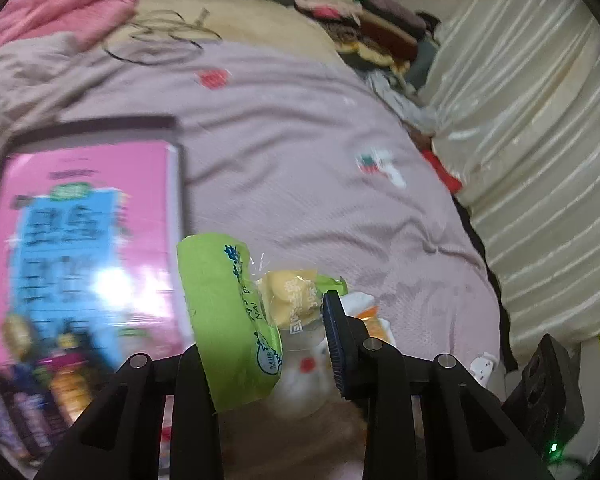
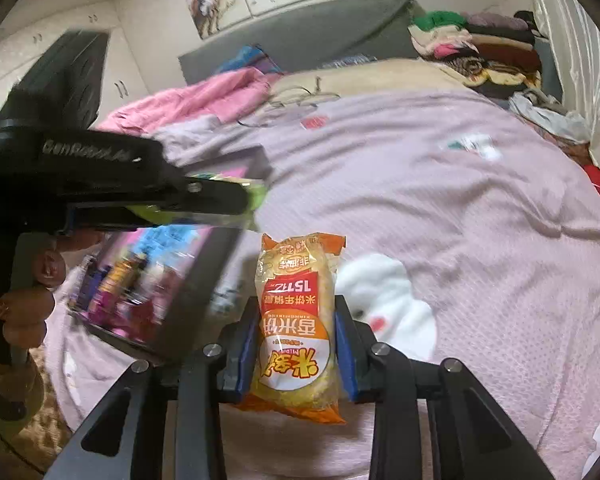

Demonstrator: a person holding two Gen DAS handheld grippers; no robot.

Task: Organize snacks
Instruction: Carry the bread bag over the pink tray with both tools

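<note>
Right gripper [image 2: 296, 344]: fingers clamped on an orange snack [image 2: 298, 320], upright between the pads. Left gripper [image 1: 268, 340]: fingers closed on a green snack [image 1: 228, 320]. Both hang over a pink bedspread [image 1: 300, 152]. Left of the fingers, a dark-rimmed box [image 1: 88, 216] with a pink book; beyond them, open bedspread up to the pillow [image 2: 372, 74]; right, curtain [image 1: 532, 168].

Both grippers: black angular frames, silver round screws, blue ribbed pads on the jaws. Left gripper [image 2: 256, 196] bears faint embossed lettering. Bare-skinned hand [image 2: 28, 300] visible.
</note>
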